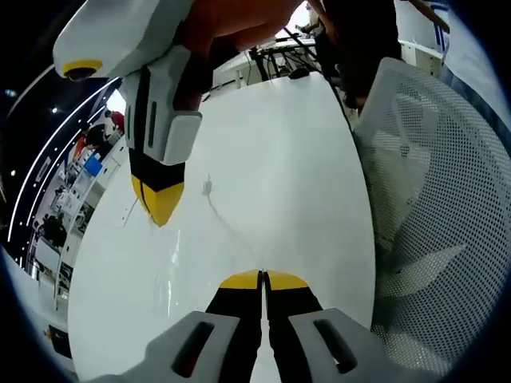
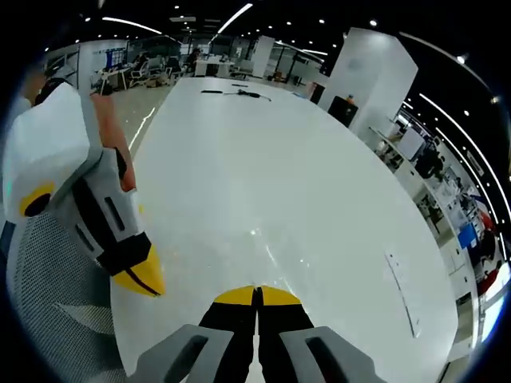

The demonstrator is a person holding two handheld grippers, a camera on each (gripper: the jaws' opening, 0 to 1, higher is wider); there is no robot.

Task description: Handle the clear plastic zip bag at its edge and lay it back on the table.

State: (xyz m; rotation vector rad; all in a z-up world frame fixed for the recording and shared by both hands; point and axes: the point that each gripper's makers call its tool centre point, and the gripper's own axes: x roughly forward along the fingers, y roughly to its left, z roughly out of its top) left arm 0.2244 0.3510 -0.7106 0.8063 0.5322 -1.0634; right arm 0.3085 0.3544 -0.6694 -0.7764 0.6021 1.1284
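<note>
The clear zip bag lies flat on the white table, showing as faint glints and a thin zip line. In the right gripper view its zip strip lies to the right on the table. My left gripper is shut over the bag's near end, and I see nothing clearly pinched between the jaws. My right gripper reaches in from the upper left, jaws together, its tips just over the bag's left side. In its own view the right gripper is shut, with the left gripper close by on its left.
A white mesh chair stands against the table's edge, also seen as the chair at lower left. A person stands at the table's far end. Dark cables lie at the other far end.
</note>
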